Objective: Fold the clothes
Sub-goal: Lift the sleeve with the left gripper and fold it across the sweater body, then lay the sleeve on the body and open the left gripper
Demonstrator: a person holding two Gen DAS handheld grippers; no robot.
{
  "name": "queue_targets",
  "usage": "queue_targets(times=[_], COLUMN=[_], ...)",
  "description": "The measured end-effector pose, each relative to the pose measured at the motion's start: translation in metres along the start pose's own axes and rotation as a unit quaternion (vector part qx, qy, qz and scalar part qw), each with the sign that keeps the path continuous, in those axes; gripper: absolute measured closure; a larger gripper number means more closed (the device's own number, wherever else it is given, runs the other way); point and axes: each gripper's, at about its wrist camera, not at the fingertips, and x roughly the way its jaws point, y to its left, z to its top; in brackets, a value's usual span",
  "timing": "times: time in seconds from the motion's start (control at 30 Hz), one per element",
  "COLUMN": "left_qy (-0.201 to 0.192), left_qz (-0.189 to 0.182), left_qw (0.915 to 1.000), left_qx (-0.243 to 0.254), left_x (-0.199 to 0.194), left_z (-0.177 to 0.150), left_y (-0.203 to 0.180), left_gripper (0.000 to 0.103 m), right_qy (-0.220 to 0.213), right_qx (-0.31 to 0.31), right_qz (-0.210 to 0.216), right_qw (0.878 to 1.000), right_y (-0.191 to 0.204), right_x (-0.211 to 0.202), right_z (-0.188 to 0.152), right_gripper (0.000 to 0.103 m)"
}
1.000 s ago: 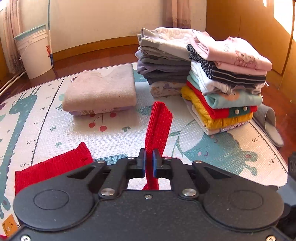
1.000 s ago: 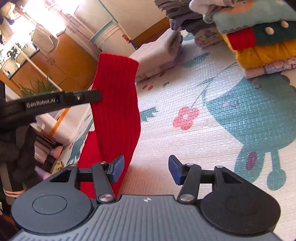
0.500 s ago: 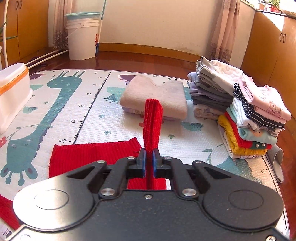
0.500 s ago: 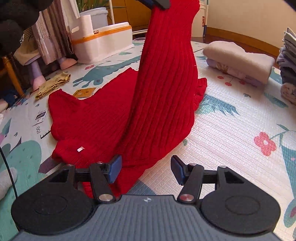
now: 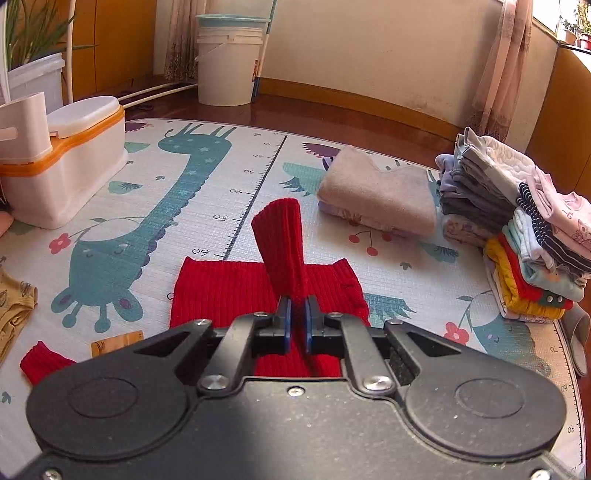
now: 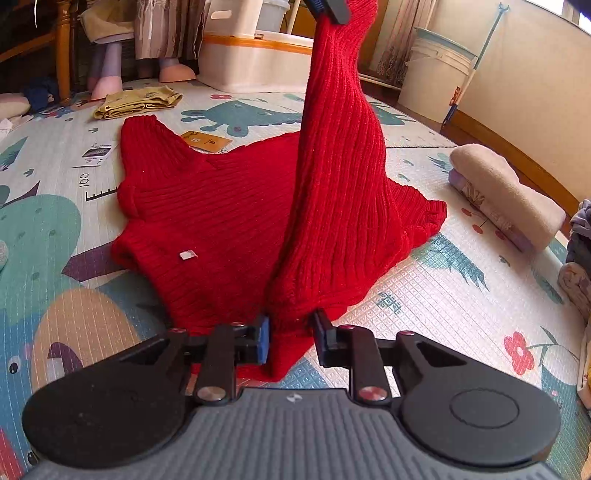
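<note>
A red ribbed sweater point(image 6: 207, 206) lies spread on the play mat point(image 6: 461, 295), with one sleeve point(image 6: 340, 110) lifted upright. My left gripper point(image 5: 297, 321) is shut on that sleeve, whose cuff point(image 5: 279, 225) sticks up past the fingers. In the right wrist view the left gripper's fingertip point(image 6: 330, 7) shows at the top edge, pinching the sleeve. My right gripper point(image 6: 291, 336) is low at the near edge of the sweater. Its fingers press on the bunched fabric at the sleeve's base. The other sleeve point(image 5: 42, 363) lies flat at the left.
Folded clothes stand in two stacks point(image 5: 517, 229) at the right, with a folded beige garment point(image 5: 376, 195) beside them. A white and orange bin point(image 5: 62, 166), a white bucket point(image 5: 229, 62), a yellow garment point(image 6: 136, 103) and a card point(image 6: 207, 142) lie around the mat.
The right gripper's fingers have narrowed onto the fabric at the sleeve's base. The left gripper has swung left with the sleeve, so more of the sweater's body shows beneath it.
</note>
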Motion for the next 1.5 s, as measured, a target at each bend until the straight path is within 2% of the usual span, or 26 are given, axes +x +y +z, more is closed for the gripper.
queue_targets(times=[0.13, 0.3, 0.7, 0.77, 1.1, 1.33, 1.37, 1.4, 1.47, 1.5], left_qy=[0.010, 0.028, 0.051, 0.058, 0.097, 0.158, 0.168, 0.177, 0.172, 0.162], left_qz=[0.022, 0.043, 0.066, 0.064, 0.085, 0.105, 0.108, 0.112, 0.142, 0.156], left_qw=[0.9996, 0.9984, 0.9953, 0.9945, 0.9890, 0.9793, 0.9773, 0.9752, 0.9708, 0.9692], left_qx=[-0.013, -0.022, -0.050, -0.058, -0.072, -0.071, -0.072, -0.073, -0.089, -0.100], left_x=[0.002, 0.013, 0.029, 0.033, 0.055, 0.071, 0.071, 0.070, 0.063, 0.058], left_z=[-0.010, -0.026, -0.063, -0.069, -0.097, -0.110, -0.108, -0.106, -0.097, -0.092], left_y=[0.022, 0.048, 0.089, 0.094, 0.110, 0.116, 0.118, 0.120, 0.128, 0.132], left_gripper=[0.097, 0.097, 0.097, 0.097, 0.097, 0.096, 0.093, 0.075, 0.055, 0.056], right_qy=[-0.004, -0.003, -0.006, -0.005, -0.008, -0.030, -0.038, -0.045, -0.058, -0.060], right_qx=[-0.013, -0.024, -0.050, -0.050, -0.025, 0.025, 0.034, 0.043, 0.054, 0.059], right_qz=[0.005, 0.007, 0.026, 0.031, 0.057, 0.101, 0.105, 0.107, 0.102, 0.096], right_qw=[1.000, 1.000, 0.998, 0.998, 0.998, 0.994, 0.993, 0.992, 0.992, 0.992], right_y=[0.004, 0.006, 0.015, 0.017, 0.010, -0.007, -0.010, -0.012, -0.016, -0.017], right_x=[-0.001, -0.001, 0.001, 0.001, 0.001, -0.006, -0.008, -0.010, -0.011, -0.008], right_z=[0.000, 0.000, -0.001, -0.002, -0.004, -0.005, -0.005, -0.005, -0.004, -0.002], right_gripper=[0.082, 0.082, 0.082, 0.079, 0.072, 0.071, 0.071, 0.071, 0.070, 0.070])
